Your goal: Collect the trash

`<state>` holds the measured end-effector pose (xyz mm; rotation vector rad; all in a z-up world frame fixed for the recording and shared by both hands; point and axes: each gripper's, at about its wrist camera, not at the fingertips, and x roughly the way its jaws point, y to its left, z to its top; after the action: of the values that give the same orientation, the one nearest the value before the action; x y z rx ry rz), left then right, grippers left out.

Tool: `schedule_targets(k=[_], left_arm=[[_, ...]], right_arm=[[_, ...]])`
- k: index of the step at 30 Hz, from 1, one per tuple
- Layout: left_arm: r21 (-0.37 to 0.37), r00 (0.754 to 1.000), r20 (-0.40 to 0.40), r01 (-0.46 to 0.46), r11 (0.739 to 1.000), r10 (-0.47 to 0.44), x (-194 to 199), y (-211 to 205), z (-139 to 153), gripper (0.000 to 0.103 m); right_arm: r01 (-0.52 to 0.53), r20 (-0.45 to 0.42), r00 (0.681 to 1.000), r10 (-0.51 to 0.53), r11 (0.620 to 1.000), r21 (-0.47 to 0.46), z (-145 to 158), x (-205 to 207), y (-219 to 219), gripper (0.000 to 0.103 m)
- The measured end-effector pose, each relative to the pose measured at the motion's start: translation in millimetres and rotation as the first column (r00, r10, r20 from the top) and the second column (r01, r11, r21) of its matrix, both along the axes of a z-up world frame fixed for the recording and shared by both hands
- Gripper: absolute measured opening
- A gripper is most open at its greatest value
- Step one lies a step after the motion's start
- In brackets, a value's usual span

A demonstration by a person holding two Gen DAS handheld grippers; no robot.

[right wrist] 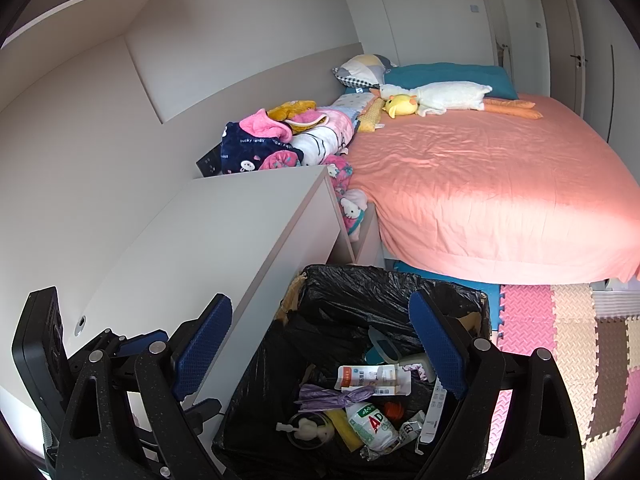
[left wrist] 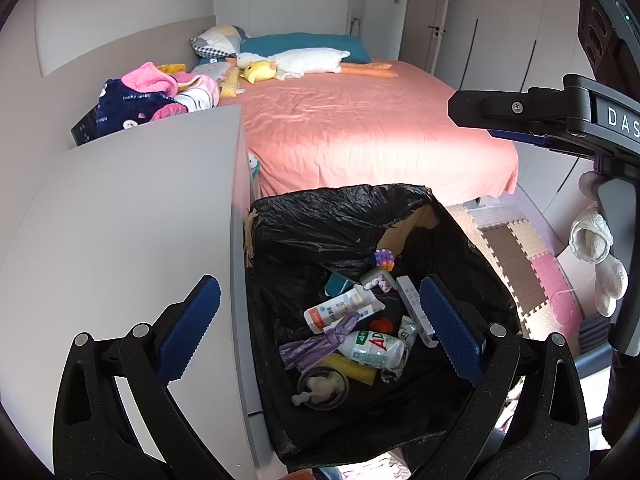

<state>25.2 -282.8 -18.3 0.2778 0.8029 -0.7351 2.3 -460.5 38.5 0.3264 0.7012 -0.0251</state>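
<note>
A cardboard bin lined with a black bag (left wrist: 320,224) (right wrist: 352,284) stands on the floor beside a white desk. Inside lie several pieces of trash: a white bottle with red letters (left wrist: 372,348) (right wrist: 374,426), a purple bag (left wrist: 316,342) (right wrist: 332,396), a white carton (left wrist: 340,308) (right wrist: 374,378) and a round lid (left wrist: 322,386) (right wrist: 308,430). My left gripper (left wrist: 320,328) is open and empty above the bin. My right gripper (right wrist: 320,352) is open and empty above the bin too; it also shows at the right of the left wrist view (left wrist: 560,116).
The white desk (left wrist: 120,220) (right wrist: 208,232) is left of the bin. A bed with a pink cover (left wrist: 360,128) (right wrist: 480,184) lies behind, with plush toys (right wrist: 436,98) and a pile of clothes (left wrist: 152,96) (right wrist: 280,140). Foam floor mats (left wrist: 520,256) (right wrist: 560,340) are at the right.
</note>
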Motion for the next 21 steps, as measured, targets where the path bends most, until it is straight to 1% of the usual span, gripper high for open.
schedule_targets(k=[21], left_arm=[[0.003, 1.0, -0.001, 0.001, 1.0, -0.001, -1.1, -0.7, -0.8, 0.097]], right_arm=[[0.002, 0.004, 1.0, -0.002, 1.0, -0.001, 1.7, -1.0, 0.4, 0.09]])
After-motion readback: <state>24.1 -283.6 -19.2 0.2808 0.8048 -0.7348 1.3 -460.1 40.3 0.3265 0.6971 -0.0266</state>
